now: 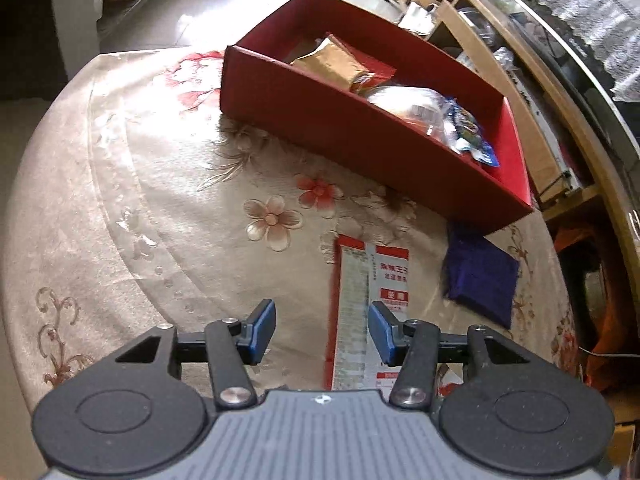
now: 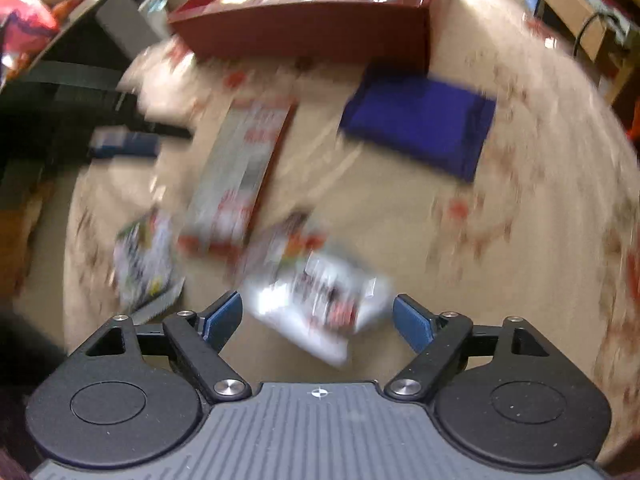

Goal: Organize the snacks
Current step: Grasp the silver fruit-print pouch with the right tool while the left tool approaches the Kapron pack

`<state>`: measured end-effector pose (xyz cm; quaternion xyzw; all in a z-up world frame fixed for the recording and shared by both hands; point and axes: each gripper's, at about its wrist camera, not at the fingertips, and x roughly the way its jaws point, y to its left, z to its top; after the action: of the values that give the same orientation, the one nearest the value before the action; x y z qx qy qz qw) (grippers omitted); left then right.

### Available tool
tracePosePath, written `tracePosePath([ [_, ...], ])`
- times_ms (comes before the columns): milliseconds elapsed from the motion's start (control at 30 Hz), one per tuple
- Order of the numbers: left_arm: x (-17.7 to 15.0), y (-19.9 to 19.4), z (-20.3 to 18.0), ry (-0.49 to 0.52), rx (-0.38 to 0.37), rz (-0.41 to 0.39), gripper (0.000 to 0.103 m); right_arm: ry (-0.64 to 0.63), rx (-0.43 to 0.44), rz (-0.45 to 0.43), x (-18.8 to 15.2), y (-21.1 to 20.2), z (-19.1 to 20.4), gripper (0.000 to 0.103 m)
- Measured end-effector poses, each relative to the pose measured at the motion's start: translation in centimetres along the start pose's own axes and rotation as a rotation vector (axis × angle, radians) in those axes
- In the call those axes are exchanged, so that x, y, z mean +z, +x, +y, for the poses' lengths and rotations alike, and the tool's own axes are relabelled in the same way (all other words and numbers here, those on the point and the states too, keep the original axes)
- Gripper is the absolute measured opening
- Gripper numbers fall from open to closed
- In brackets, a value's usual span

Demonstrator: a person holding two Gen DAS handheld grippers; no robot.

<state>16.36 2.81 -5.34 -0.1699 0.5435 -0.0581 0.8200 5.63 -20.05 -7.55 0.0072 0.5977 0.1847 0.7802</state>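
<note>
A red box (image 1: 320,120) stands on the floral tablecloth and holds a brown packet (image 1: 332,62), a clear bag (image 1: 408,104) and a blue-printed packet (image 1: 468,128). My left gripper (image 1: 322,330) is open and empty above a long red-and-white snack box (image 1: 360,304). A dark blue pouch (image 1: 480,280) lies right of it. The right wrist view is blurred. My right gripper (image 2: 318,320) is open over a white snack packet (image 2: 320,300), not closed on it. The long box (image 2: 244,168), blue pouch (image 2: 420,132), red box (image 2: 312,28) and a green-white packet (image 2: 144,256) lie beyond.
The round table's edge (image 1: 60,128) curves along the left. Wooden shelving with clutter (image 1: 500,40) stands behind the red box. A dark blue object (image 2: 124,144) lies at the table's left edge in the right wrist view.
</note>
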Motion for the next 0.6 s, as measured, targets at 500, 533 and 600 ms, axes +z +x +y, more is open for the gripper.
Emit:
tracePosePath([
  [500,-1.1,-2.1,2.9,0.019,-0.001,0.003,0.053,-0.295,-0.132,-0.008,3.5,3.3,2.8,0.093],
  [533,-1.2,-2.0,3.1,0.022,0.004,0.011,0.053,-0.295,-0.143,-0.015,3.3,3.5,3.1,0.093],
  [600,-1.7,-2.0,3.4,0.016,0.001,0.023,0.053,-0.266,-0.147,-0.027,2.8,3.6,3.4,0.098],
])
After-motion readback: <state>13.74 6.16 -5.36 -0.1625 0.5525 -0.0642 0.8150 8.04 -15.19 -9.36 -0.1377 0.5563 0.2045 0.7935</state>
